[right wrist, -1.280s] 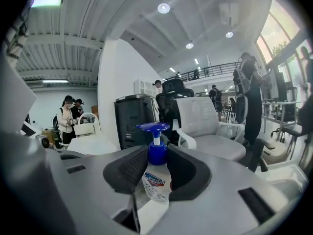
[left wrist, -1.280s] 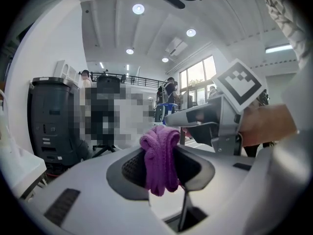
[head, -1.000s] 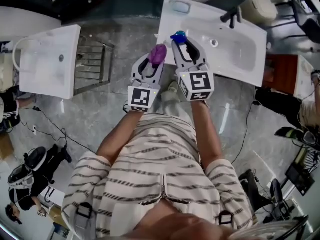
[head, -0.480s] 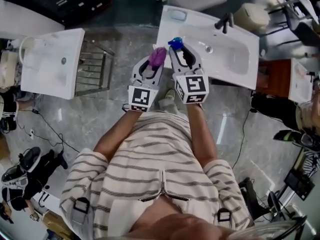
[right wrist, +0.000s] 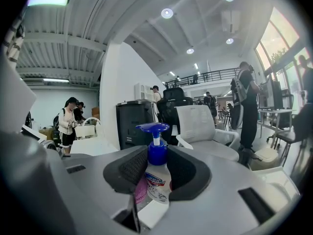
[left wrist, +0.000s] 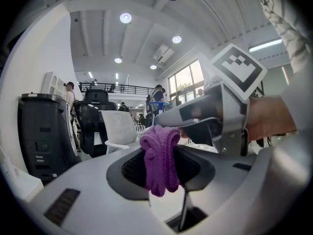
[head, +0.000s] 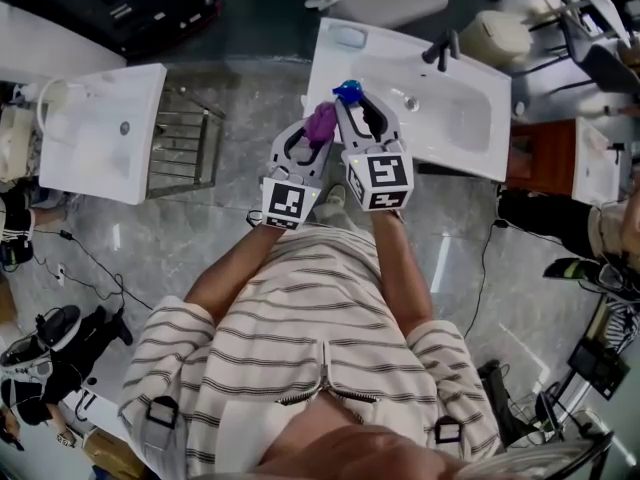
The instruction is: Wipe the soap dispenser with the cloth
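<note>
Blue-pumped white plastic bottle: the soap dispenser (right wrist: pixel 156 174) is held upright between the jaws of the right hand-held gripper (head: pixel 360 108). The pads are pressed on its sides just below the blue collar, with the jaws set fairly wide around it. The pump head is seen standing up above the jaws.

A purple knitted cloth (left wrist: pixel 160 159) is clamped in a bunch by the left hand-held gripper (head: pixel 312 128), its jaws narrowed on it and loose folds hanging below the pads. The cloth is brought up just beside the right hand-held gripper's near jaw. Contact with the bottle itself cannot be made out.

Both tools are held side by side in front of the person, above the near edge of a white washbasin (head: pixel 470 118). A second white basin (head: pixel 95 133) and a metal rack (head: pixel 185 138) are noted further left, on the grey tiled floor (head: pixel 200 238).
</note>
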Demonstrator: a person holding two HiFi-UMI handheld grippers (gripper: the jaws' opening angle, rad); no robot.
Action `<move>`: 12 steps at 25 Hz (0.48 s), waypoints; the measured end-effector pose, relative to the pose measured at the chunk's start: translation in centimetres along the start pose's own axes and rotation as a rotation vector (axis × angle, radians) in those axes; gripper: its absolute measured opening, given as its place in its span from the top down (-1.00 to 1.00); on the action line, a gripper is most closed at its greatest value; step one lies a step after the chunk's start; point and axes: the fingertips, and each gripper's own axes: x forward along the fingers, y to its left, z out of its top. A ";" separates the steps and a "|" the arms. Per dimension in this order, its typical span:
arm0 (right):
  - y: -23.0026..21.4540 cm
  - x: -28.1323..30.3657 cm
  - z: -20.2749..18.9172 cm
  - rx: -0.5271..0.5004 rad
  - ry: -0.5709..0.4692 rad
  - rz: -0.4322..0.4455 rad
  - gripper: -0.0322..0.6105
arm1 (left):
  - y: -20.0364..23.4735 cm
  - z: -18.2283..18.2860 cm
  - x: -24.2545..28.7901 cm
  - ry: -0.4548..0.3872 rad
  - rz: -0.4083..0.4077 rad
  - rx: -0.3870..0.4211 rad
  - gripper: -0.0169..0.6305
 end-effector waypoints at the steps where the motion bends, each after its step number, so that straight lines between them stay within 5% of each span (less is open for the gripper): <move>1: 0.0 0.0 0.1 0.001 0.001 0.002 0.49 | -0.2 0.1 0.1 -0.002 -0.005 0.009 0.54; 12: 1.0 -0.6 1.1 -0.028 -0.003 0.023 0.49 | -2.9 0.8 0.6 -0.031 -0.080 0.059 0.54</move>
